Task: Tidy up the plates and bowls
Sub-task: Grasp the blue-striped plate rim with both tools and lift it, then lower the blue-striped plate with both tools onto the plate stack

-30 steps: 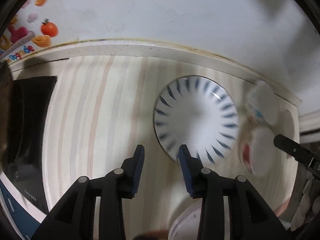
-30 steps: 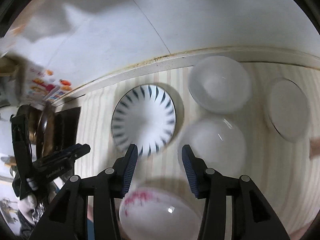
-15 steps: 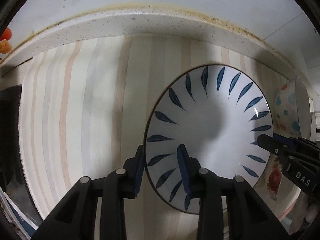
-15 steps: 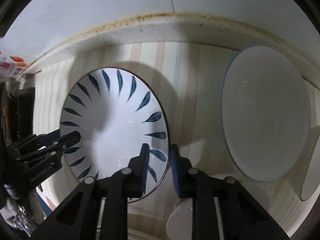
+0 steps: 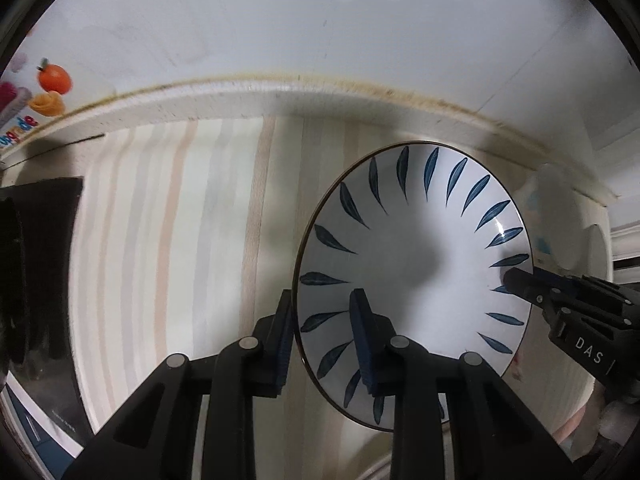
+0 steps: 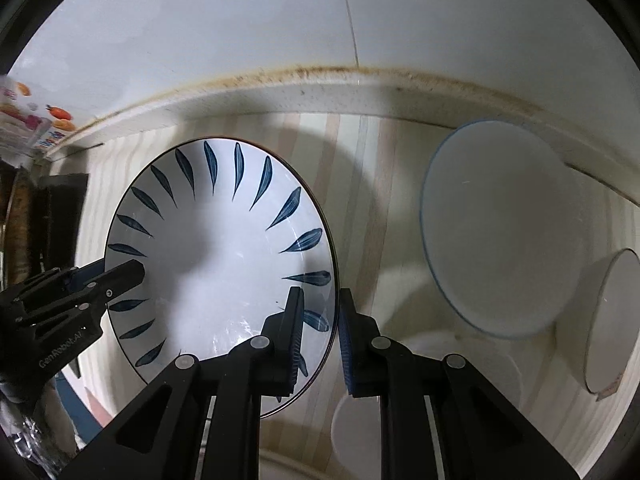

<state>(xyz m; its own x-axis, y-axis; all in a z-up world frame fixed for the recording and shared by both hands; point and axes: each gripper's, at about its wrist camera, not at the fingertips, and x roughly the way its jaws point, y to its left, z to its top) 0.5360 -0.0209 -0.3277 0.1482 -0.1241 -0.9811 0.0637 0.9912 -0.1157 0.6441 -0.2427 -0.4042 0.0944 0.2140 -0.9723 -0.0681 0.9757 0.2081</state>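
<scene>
- Leaf-pattern plate (image 5: 412, 276) sits over the striped counter mat (image 5: 180, 220), gripped at opposite rims by both claws.
- Left gripper (image 5: 322, 320) straddles the plate's left rim, jaws closing, pads on either side of the edge.
- Right gripper (image 6: 320, 320) does the same on the right rim, jaws closing on it.
- Right view only: blue-rimmed white plate (image 6: 496, 232), white bowl (image 6: 612, 320) at far right, another white dish (image 6: 360, 432) partly hidden under the fingers.
- Left view only: fruit-print packet (image 5: 36, 96), dark object (image 5: 36, 280) at left, cut off, can't ID.
- Dishes behind the plate in left view too blurred to make out.
</scene>
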